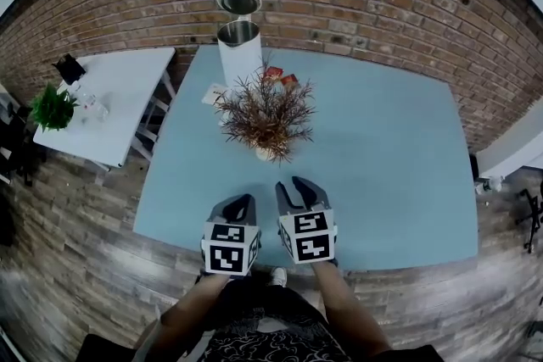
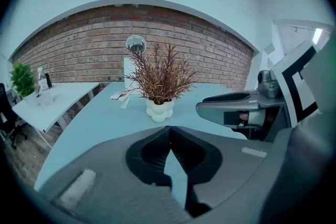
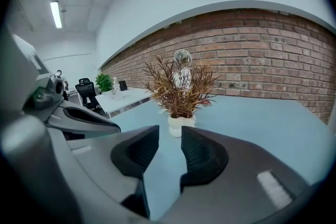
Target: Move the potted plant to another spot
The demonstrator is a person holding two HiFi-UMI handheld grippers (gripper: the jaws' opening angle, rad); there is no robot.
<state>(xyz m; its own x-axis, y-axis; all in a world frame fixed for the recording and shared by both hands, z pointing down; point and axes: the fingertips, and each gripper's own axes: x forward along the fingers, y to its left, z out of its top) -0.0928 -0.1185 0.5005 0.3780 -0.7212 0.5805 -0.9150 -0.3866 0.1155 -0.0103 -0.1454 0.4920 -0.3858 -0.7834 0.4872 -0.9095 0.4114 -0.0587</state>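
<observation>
potted plant (image 1: pixel 265 119) upright at bench (image 1: pixel 399 174) centre, untouched. left tool (image 1: pixel 244 201) jaws together; right tool (image 1: pixel 293 184) jaws slightly apart, empty. risk: so narrow a gap may knock the plant over rather than grip it.

Both grey: left hand-held gripper (image 1: pixel 241 201), right hand-held gripper (image 1: pixel 297 185).
Black ribbed pads (image 3: pixel 202 152); white cubes (image 1: pixel 231 247) bearing black square markers; black garment (image 1: pixel 271 343) with pale swirl pattern.

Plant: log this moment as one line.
plant: upright on table, untouched | left gripper: shut, empty, short of plant | right gripper: open, empty, short of plant
</observation>
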